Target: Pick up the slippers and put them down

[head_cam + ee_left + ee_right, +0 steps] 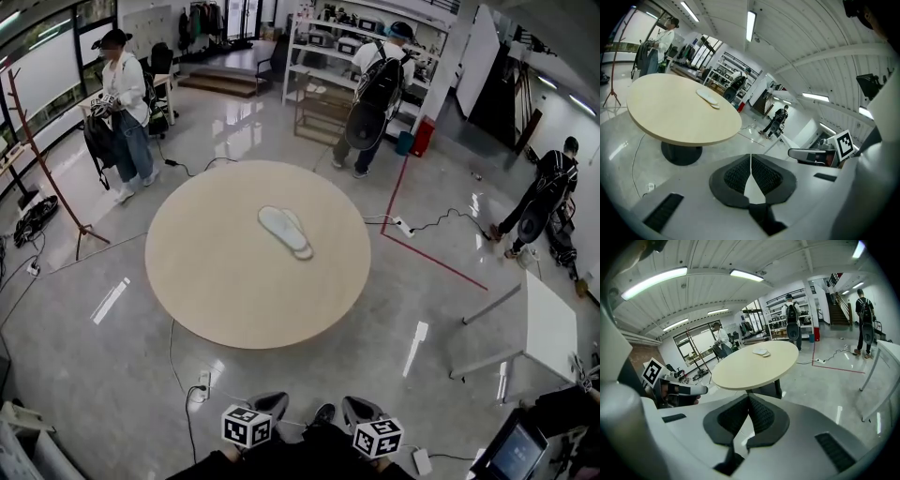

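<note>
My left claw (750, 161) is clenched, its two dark ribbed pads pressed together with nothing between them. My right claw (748, 402) is clenched the same way and is just as empty. From the head view both claws sit low at the near edge, side by side, each with its cube of square markers, and both are well short of the round desk (202, 281).

The slippers (286, 232) are a pale pair lying together and touching each other. They rest on the desk's light wooden top, near its middle and a little toward the far side, well apart from both claws. The rest of the desk top is bare.

The desk stands on a glossy grey floor. A red line (427, 251) runs across the floor to the right of the desk, with a white power strip (403, 227) and its cable close by. A wooden coat stand (39, 159) stands off to the left. Three people stand farther back, and one of them faces white shelving (323, 52).
</note>
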The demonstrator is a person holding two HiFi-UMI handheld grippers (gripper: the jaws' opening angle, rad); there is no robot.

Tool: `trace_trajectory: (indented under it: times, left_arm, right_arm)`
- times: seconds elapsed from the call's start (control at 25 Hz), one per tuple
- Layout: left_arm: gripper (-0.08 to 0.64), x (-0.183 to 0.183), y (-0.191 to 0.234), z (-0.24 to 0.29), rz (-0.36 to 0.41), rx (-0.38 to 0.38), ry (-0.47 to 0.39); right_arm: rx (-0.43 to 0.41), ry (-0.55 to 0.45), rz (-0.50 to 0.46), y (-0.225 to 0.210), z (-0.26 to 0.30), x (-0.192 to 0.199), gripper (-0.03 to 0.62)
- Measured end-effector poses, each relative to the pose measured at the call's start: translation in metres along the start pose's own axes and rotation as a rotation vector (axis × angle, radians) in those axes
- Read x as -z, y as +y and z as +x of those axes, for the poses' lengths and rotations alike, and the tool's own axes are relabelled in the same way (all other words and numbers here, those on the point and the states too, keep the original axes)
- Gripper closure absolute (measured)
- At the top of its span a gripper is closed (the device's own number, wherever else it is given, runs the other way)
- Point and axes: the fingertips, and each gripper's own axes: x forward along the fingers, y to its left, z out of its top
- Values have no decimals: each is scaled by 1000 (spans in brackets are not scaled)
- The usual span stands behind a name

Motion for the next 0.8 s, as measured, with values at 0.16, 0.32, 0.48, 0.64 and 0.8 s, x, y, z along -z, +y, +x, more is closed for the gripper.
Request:
trace_trajectory:
  times: [0.16, 0.32, 0.48, 0.64, 0.8]
  left_arm:
    - [537, -32, 21, 12, -7, -36, -15]
    - [537, -68, 48, 17, -20, -118, -59]
    - [538, -115, 54, 52, -21, -204, -109]
    - [537, -154, 33, 102, 32, -234, -111]
    - [537, -176, 27, 137, 71, -276, -106]
  right_arm:
    - [-41, 13, -11, -8, 38, -30, 586]
    - [-130, 16, -35, -10, 83, -63, 586]
    - [-209, -2, -61, -46, 122, -112, 586]
    - [-265, -1, -67, -91, 144, -155, 586]
    - [-306, 9, -65, -123, 163, -178, 586]
